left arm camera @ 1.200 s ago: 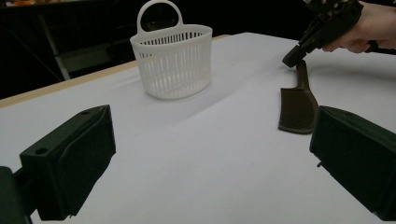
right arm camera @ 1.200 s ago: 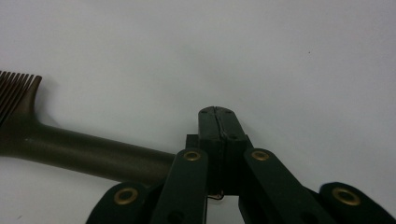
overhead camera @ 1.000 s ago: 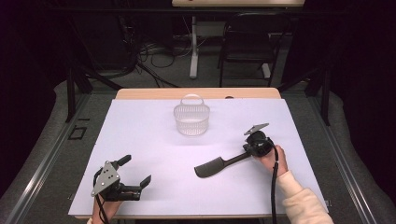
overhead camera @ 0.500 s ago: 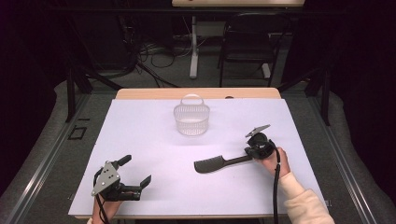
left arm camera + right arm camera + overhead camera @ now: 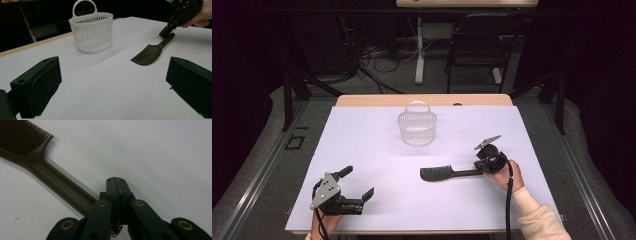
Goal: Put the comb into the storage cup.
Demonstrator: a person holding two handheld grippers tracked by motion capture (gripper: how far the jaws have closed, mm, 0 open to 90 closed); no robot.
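Note:
A dark slotted spatula (image 5: 442, 174) lies flat on the white table, right of centre, with its handle pointing right. My right gripper (image 5: 480, 169) is shut, and its closed tips rest on the table at the handle's end. In the right gripper view the spatula's handle (image 5: 57, 182) passes beside and under the closed right gripper (image 5: 116, 181), not between its jaws. My left gripper (image 5: 358, 182) sits open near the front left with nothing between its jaws. In the left gripper view the spatula (image 5: 150, 52) lies ahead to the right of the left gripper (image 5: 112, 82), with the right gripper (image 5: 166, 32) at its handle.
A white slotted plastic basket (image 5: 417, 127) with a loop handle stands upright at the back middle of the white table cover (image 5: 362, 140); the basket (image 5: 91, 32) looks empty. Beyond the table's wooden far edge (image 5: 377, 100) are a chair, cables and a dark floor.
The right hand and its gripper have shifted slightly toward the near edge at the handle's end. The spatula has hardly moved. The left gripper has stayed still.

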